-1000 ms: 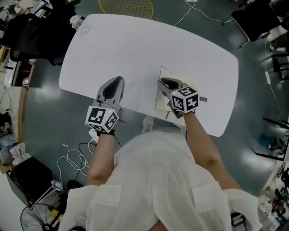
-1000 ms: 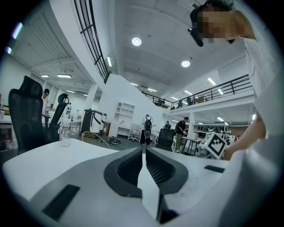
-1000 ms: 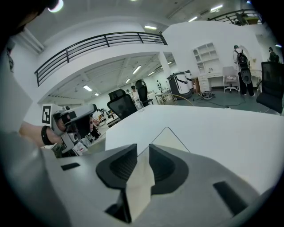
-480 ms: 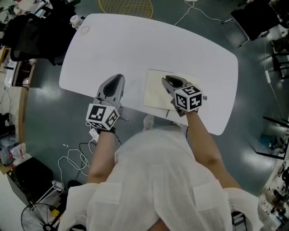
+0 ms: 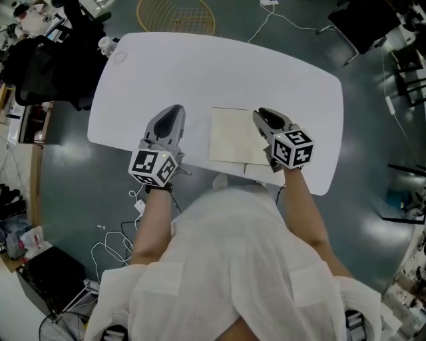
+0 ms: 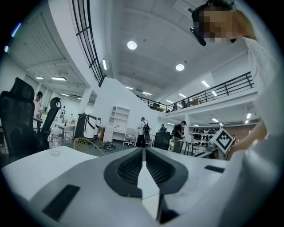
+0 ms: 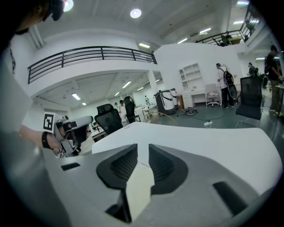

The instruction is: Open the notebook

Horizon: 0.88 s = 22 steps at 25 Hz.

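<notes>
The notebook [image 5: 231, 135] lies flat on the white table [image 5: 219, 66] near its front edge, with a cream page facing up. My right gripper [image 5: 263, 113] hovers over the notebook's right part, its jaws a narrow gap apart and nothing held. In the right gripper view the cream notebook [image 7: 140, 186] shows below the gap of that gripper [image 7: 143, 150]. My left gripper [image 5: 174, 110] rests to the left of the notebook, apart from it. Its jaws meet at the tips in the left gripper view [image 6: 144, 153], with nothing between them.
A clear bottle [image 6: 54, 139] stands at the table's far left corner. On the floor are a yellow wire basket [image 5: 176, 16] beyond the table, black chairs [image 5: 46, 60] to the left, and loose cables [image 5: 113, 233] by my left side.
The notebook's cover, held upright by my right gripper a second ago, swung over to the left and now lies flat. The right gripper let go and moved right. The left gripper stayed put.
</notes>
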Tool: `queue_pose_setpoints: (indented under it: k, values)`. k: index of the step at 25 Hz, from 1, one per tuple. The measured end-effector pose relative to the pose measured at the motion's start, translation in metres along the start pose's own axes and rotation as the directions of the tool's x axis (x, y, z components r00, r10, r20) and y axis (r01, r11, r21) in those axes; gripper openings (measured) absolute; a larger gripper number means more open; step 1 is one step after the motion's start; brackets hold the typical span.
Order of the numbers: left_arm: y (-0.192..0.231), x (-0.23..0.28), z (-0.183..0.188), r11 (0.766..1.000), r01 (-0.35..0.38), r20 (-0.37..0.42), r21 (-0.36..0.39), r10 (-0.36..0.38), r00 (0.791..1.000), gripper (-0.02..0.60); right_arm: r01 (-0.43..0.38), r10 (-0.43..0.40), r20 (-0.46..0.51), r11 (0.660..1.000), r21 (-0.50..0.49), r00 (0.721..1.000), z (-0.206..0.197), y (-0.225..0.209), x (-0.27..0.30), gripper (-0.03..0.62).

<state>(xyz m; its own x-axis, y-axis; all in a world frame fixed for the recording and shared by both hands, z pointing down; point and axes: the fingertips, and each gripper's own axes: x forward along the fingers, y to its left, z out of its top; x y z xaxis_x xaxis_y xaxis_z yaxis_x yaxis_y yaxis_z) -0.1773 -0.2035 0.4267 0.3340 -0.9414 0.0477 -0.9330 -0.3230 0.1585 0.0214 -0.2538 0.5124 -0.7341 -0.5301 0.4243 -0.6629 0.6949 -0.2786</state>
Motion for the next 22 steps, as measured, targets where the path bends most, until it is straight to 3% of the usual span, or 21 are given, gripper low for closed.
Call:
queue_pose_setpoints:
  k: [4,9,15,22]
  values:
    - [-0.009,0.012,0.017,0.999,0.034,0.027,0.016,-0.035,0.999,0.026,0.087,-0.089,0.091,0.996,0.029,0.992,0.021,-0.023,-0.040,0.074]
    - [-0.019,0.026,0.039,0.997,0.068,0.067,0.033,-0.070,0.995,0.026,0.207,-0.213,0.207,0.977,0.052,0.955,0.040,-0.048,-0.097,0.069]
    - [-0.035,0.035,0.068,0.993,0.102,0.116,0.058,-0.108,0.987,0.026,0.330,-0.326,0.381,0.942,0.056,0.865,0.067,-0.061,-0.169,0.045]
    - [-0.041,0.033,0.096,0.992,0.105,0.172,0.072,-0.116,0.978,0.026,0.447,-0.409,0.481,0.894,0.040,0.775,0.082,-0.061,-0.226,0.005]
